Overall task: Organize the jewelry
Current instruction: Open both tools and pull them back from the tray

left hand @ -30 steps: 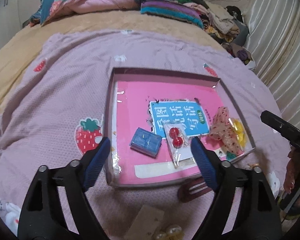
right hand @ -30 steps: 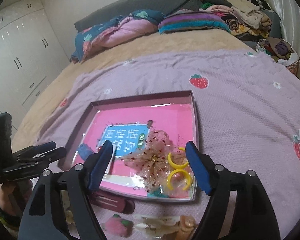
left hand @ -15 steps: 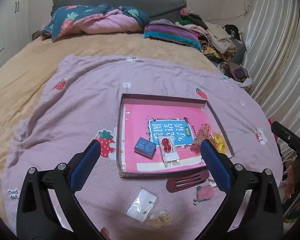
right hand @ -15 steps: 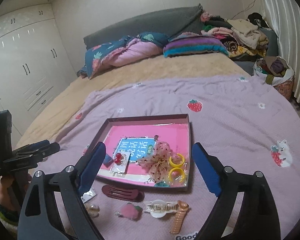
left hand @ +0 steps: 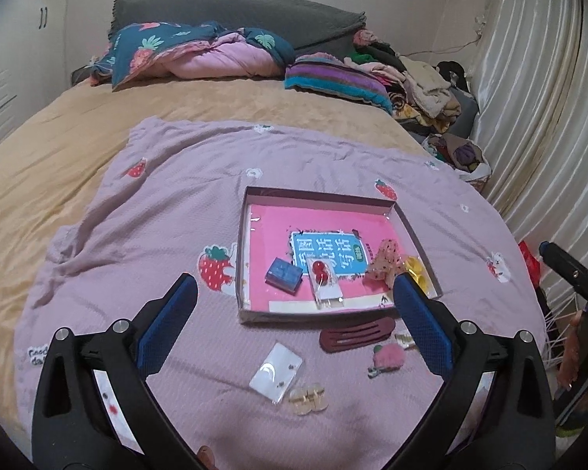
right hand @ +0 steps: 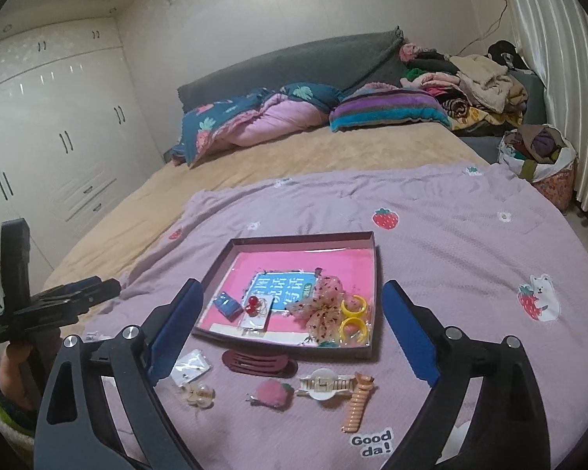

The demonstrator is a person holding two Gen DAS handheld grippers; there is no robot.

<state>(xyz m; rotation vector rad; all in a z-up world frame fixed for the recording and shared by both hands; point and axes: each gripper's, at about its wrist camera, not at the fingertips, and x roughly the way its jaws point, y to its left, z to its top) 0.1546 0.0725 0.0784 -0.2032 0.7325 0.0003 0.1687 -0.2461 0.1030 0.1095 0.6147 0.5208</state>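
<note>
**Jewelry laid in and before a shallow tray**

Jewelry is seen in the cardboard tray [right hand: 375,274] on the lilac bedspread [right hand: 450,243]: a gauzy bow [right hand: 322,309], two yellow rings [right hand: 352,317]. Near its front edge, a maroon clip [right hand: 258,362] and ribbed peach clip [right hand: 357,403] lie loose. Left claw [left hand: 294,321] and right claw [right hand: 292,329] are held wide apart, empty.

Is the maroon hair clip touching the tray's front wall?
Apart. The right wrist view shows a strip of purple blanket between the maroon hair clip and the tray; the left wrist view shows that gap too.
</note>
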